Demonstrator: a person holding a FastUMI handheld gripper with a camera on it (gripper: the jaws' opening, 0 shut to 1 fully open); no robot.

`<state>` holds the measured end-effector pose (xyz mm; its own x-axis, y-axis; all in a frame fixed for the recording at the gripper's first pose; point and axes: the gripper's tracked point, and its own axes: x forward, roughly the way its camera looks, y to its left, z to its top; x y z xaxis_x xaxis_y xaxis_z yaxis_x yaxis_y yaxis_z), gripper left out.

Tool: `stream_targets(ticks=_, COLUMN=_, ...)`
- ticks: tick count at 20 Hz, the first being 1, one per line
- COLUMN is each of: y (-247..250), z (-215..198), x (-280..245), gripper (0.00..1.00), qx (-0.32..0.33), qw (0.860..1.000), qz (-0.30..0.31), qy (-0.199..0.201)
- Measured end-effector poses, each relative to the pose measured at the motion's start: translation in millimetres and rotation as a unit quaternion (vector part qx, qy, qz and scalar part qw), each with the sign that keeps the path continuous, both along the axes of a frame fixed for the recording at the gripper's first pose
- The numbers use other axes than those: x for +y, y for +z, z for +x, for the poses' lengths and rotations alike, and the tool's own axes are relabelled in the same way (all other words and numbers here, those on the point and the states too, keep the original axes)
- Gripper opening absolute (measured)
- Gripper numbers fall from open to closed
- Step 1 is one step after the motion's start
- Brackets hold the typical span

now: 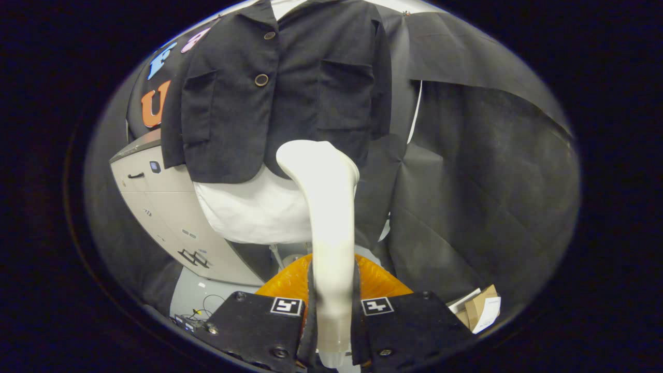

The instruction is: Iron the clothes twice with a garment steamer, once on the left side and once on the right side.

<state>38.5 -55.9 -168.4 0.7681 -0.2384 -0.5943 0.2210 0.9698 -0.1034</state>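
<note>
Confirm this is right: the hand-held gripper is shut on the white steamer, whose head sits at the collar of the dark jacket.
Not quite. The hand-held gripper is shut on the white steamer, but its head sits at the hem of the dark jacket, not the collar. The gripper view shows it against the lower edge, right of the buttons.

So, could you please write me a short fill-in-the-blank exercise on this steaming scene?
1. The tool is shut on the handle of the white ____.
2. The steamer head sits against the lower hem of the dark ____.
3. The jacket hangs over a ____ form.
4. Beside the jacket stands a grey ____.

Missing words: steamer; jacket; white; cabinet
</note>
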Motion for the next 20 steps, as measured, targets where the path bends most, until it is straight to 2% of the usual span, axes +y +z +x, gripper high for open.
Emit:
stream_targets(ticks=8, y=37, z=-38, x=25, gripper=0.29, qx=-0.030, qw=1.000, qz=-0.001, qy=-0.001)
stream_targets(ticks=15, y=80, z=-69, x=26, gripper=0.28, qx=-0.059, qw=0.998, qz=-0.003, qy=-0.009)
stream_targets(ticks=20, y=104, z=-85, x=33, gripper=0.28, qx=-0.078, qw=0.997, qz=0.003, qy=0.011)
